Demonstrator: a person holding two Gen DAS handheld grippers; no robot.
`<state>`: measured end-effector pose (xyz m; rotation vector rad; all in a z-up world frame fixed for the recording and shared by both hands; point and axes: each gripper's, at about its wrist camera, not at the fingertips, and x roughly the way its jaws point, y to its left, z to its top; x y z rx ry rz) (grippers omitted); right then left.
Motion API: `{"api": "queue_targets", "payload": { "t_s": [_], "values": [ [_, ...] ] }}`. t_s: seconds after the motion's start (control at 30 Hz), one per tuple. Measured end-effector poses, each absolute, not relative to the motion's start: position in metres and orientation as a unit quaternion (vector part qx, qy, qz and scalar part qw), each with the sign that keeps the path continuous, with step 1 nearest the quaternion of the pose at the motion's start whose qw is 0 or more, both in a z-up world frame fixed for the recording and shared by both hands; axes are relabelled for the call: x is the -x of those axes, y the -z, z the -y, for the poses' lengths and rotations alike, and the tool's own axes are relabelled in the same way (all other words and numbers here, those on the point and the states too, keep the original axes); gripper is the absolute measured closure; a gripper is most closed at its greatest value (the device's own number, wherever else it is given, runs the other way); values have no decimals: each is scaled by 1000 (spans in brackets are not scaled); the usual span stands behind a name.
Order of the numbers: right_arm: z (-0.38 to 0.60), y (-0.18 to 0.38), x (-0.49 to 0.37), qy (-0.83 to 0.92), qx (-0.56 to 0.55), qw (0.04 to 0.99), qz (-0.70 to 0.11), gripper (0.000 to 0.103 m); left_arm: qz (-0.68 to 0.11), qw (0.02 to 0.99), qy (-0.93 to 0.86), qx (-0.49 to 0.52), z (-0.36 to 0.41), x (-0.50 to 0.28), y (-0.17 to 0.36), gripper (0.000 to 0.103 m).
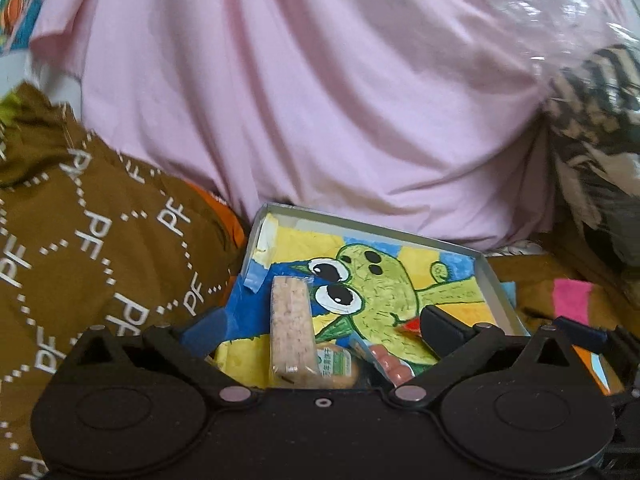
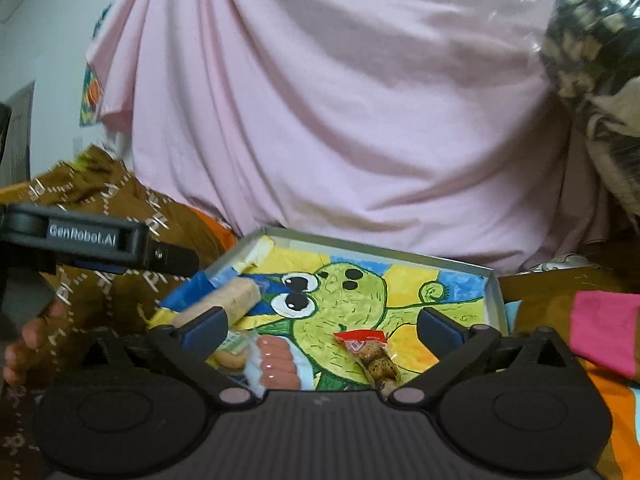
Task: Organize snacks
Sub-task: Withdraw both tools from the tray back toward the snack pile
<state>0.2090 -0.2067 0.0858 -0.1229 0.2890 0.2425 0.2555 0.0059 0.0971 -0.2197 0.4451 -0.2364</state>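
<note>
Both jaws wide, empty: left gripper [image 1: 324, 322], right gripper [image 2: 322, 326] over tray [image 2: 490, 292]; snacks placed; next, fetch another

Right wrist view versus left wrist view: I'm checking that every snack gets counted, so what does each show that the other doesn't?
Only the right wrist view shows the red-wrapped speckled snack whole, lying on the frog drawing, plus the left claw's arm and a wall at the left edge.

Only the left wrist view shows the rice bar full length; there the red wrapper is just a corner.

Both show the tray, the sausage pack, the green-labelled snack, pink cloth, and open claws holding nothing.
</note>
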Motion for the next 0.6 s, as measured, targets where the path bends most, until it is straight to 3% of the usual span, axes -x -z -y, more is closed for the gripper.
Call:
{"api": "queue_targets", "payload": {
  "t_s": [0.6],
  "values": [
    [207,-85,-76,-126,93,982,-104,0,-194,971,112,88,-27,-125,-93,1]
  ]
}}
